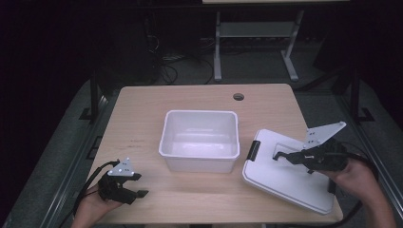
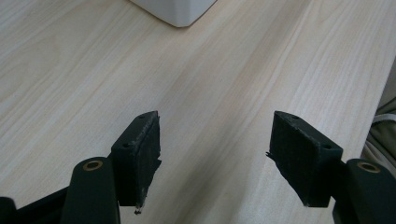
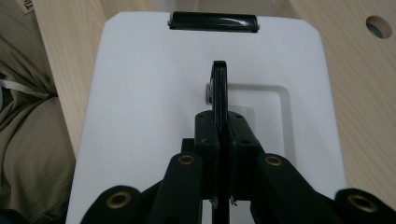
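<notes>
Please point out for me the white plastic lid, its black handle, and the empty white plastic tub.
white flat plastic lid (image 1: 278, 183): high view, bare top surface near the front.
black upright handle of the lid (image 3: 220, 86): right gripper view, its raised edge.
white rectangular plastic tub (image 1: 199, 154): high view, near rim.

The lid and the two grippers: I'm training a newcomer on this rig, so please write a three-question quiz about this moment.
1. True or false: the right gripper has its jaws shut on the lid's black handle.
2. Multiple choice: where does the white lid lie? A) on the bin B) on the table, right of the bin C) on the floor
3. Fill in: the left gripper hovers over the bare table with its jaws ____.

Key: 1 true; 2 B, it lies flat beside the open white bin; 3 open, nothing between them.
</notes>
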{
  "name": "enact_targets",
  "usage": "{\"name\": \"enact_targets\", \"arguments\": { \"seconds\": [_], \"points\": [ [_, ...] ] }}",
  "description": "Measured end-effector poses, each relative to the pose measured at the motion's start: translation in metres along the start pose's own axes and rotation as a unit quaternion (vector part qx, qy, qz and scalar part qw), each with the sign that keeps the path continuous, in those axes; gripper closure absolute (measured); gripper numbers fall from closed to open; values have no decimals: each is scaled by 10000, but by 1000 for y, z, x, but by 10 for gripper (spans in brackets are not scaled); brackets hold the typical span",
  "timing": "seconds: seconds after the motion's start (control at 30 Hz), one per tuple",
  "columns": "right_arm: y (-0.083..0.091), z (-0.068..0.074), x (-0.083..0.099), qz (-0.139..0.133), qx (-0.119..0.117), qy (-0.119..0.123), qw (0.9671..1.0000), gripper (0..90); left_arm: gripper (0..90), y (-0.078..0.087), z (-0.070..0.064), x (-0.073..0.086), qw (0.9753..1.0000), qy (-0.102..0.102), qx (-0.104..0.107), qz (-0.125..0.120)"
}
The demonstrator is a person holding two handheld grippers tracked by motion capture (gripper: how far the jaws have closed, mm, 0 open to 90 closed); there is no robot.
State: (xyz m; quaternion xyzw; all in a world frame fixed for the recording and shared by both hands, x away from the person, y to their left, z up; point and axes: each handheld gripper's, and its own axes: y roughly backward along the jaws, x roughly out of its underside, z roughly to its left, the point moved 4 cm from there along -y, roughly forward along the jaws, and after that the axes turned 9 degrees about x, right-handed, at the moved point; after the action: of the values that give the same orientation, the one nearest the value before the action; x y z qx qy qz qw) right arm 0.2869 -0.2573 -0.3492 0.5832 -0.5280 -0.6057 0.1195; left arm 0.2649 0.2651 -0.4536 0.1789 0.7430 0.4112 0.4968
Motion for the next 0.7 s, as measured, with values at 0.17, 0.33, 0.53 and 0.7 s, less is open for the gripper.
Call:
{"name": "enact_targets", "arguments": {
  "seconds": [0.17,0.33,0.53,0.7],
  "points": [
    [8,-2,-4,-37,0,2,10000,844,329,-1,0,1,10000,28,12,-3],
    [17,-5,-15,-72,11,98,9999,844,328,-1,0,1,10000,34,24,-19],
    [24,-8,-25,-88,22,180,9998,844,326,0,1,1,10000,16,11,2],
    [27,-9,-30,-139,24,219,9997,844,327,0,0,1,10000,13,28,-29]
  ]
}}
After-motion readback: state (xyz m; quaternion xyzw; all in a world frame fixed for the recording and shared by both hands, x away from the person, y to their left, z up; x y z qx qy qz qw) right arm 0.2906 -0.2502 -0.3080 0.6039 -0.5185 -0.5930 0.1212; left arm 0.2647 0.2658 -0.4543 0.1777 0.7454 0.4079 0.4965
